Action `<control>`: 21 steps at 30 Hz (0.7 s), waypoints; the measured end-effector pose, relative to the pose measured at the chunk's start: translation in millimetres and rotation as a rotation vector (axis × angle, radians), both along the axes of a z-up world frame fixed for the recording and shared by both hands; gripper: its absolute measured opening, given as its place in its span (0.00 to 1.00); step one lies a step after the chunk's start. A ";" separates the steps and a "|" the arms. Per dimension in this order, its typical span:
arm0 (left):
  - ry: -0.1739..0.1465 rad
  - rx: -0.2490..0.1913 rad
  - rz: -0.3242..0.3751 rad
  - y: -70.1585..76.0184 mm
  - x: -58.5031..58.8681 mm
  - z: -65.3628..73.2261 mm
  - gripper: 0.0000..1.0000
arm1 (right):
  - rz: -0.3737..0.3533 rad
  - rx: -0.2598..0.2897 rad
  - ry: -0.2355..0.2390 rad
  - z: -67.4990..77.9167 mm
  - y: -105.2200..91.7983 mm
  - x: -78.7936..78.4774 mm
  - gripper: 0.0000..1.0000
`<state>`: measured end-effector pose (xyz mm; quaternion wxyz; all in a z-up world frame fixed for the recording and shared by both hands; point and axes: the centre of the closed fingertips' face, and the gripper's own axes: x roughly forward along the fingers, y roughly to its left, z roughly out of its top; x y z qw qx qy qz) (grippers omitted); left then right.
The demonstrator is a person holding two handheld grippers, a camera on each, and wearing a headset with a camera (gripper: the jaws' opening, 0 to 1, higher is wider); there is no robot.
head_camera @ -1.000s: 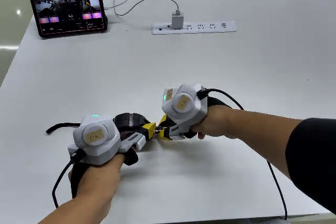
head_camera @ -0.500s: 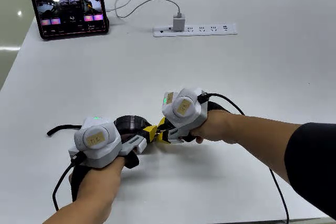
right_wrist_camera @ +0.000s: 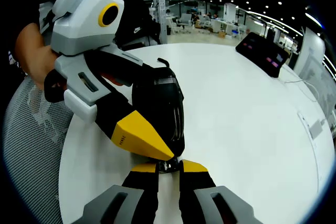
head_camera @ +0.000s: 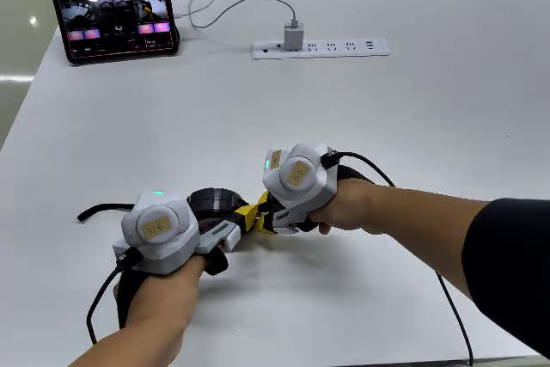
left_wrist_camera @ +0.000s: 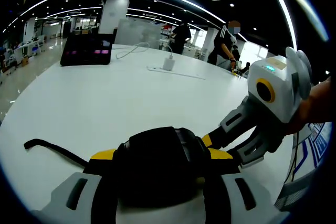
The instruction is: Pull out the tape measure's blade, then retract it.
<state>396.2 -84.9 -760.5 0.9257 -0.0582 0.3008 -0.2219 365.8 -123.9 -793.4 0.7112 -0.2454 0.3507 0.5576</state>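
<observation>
Currently the head view shows almost no change over the last second. The small shift of the whole picture is camera motion. The right gripper [head_camera: 262, 219] has only settled a little closer at 3 o'clock of the tape measure [left_wrist_camera: 157, 169], and the gap between the two grippers has not widened.

**Position.** The tape measure rests on the white table [head_camera: 412, 126], at about 7 o'clock from the centre of the head view.

**Left gripper.** The left gripper [head_camera: 230, 217] has its jaws closed against both sides of the black case. In the left gripper view, yellow pads [left_wrist_camera: 102, 155] show at either flank.

**Right gripper.** In the right gripper view its jaws are drawn nearly together. A small metal piece, judged to be the blade's end hook [right_wrist_camera: 169, 165], is pinched in the slit between them, right at the mouth of the case.

**Meaning for the task.** No length of blade is out. The extraction stroke is judged not yet begun, with both grips in place for it.

**Hard to make out:**
- The end hook is tiny and shaded, so it is uncertain whether it is firmly clamped.
- The blade itself is inside the case.
- In the head view the gripper bodies cover the jaw contact points.
- No lock or brake control can be identified on the case.

A black strap [head_camera: 99, 210] trails at 9 o'clock of the case. A tablet [head_camera: 114, 17] lies at 11 o'clock and a power strip [head_camera: 320, 47] at 12 o'clock, both well apart from the work.
</observation>
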 end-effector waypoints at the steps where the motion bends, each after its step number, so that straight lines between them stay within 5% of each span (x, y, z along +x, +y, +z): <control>1: 0.000 0.000 0.000 0.0 0.0 0.0 0.61 | 0.003 -0.001 -0.003 0.0 0.1 0.1 0.11; 11: -0.006 0.002 0.008 -0.4 0.6 -0.1 0.63 | 0.006 -0.024 -0.021 -0.5 0.4 0.9 0.12; 21: 0.021 -0.014 0.007 0.7 -0.1 1.4 0.63 | -0.015 -0.029 -0.020 2.4 -1.3 -0.4 0.12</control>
